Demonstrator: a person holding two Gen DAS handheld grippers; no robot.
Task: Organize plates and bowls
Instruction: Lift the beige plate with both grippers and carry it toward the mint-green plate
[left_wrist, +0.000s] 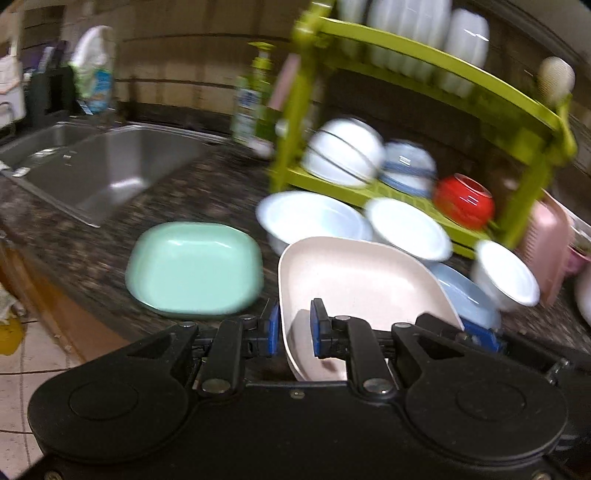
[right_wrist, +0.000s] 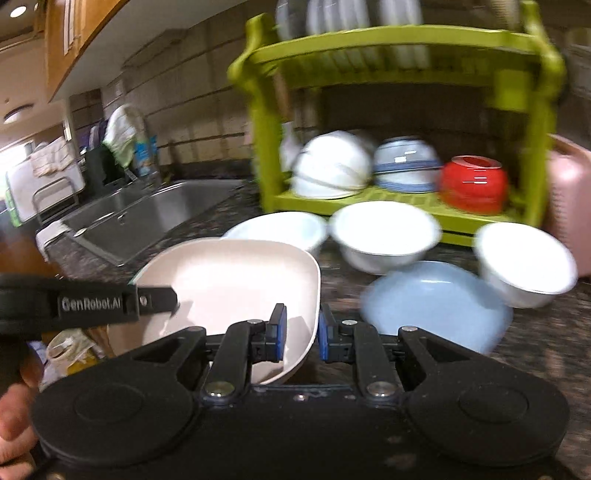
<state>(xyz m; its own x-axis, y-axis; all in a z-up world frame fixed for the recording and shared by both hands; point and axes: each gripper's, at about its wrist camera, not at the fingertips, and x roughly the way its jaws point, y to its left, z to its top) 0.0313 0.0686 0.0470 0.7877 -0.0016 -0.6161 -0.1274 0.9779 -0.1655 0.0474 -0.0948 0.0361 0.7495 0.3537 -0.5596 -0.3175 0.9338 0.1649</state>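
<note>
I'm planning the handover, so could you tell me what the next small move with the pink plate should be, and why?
Probably carry the pink plate toward the green rack. Both the left gripper and the right gripper pinch its rim at opposite edges, it appears lifted off the counter, and white plates already stand on the rack's top tier.

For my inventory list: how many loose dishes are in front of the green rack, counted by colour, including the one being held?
White bowls: 3
Green plate: 1
Blue plate: 1
Cream plate: 1, held by both grippers, left and right
Total: 6
</note>
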